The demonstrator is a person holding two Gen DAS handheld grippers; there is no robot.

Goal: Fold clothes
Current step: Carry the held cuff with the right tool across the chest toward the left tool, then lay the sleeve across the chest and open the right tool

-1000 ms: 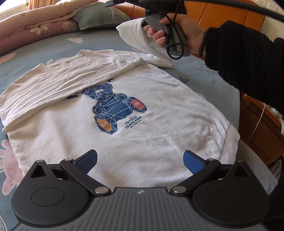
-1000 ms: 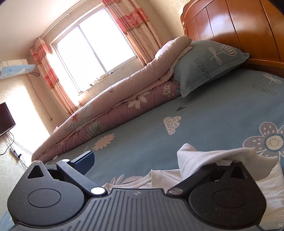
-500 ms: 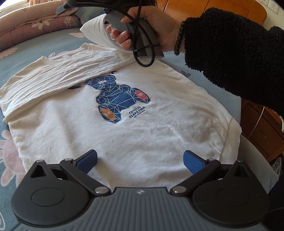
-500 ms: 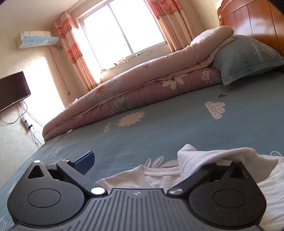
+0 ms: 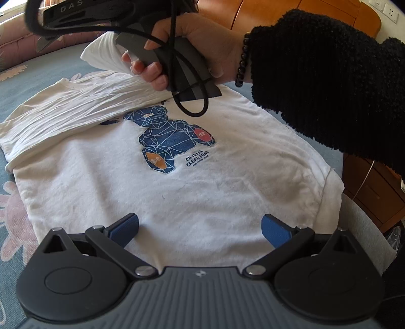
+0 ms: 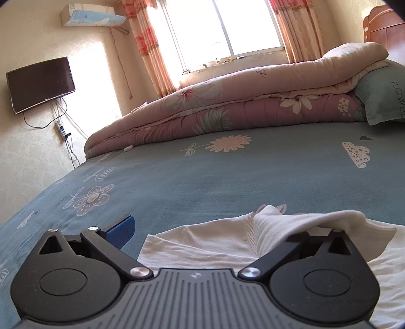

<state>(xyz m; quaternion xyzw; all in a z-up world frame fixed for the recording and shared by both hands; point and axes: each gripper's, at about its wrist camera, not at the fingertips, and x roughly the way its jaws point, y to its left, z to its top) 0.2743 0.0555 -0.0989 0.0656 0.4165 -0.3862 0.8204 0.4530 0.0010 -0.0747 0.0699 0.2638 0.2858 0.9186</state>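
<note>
Reading "CRYSTAL CLEAR PURE", the white shirt [image 5: 177,192] lies under the released left tool [image 5: 200,225]; right tool [image 6: 227,231] spread, sleeve-draped.

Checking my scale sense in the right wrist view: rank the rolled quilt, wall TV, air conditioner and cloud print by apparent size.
1. Rolled quilt
2. Wall TV
3. Air conditioner
4. Cloud print

TV and air conditioner look close; fisheye distortion makes their order unsure.

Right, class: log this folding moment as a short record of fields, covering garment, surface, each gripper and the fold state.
garment: white T-shirt, blue bear print facing up
surface: blue bedsheet
left gripper: open, over the near edge of the shirt
right gripper: fingers apart, sleeve draped over one
fold state: one side folded in
</note>
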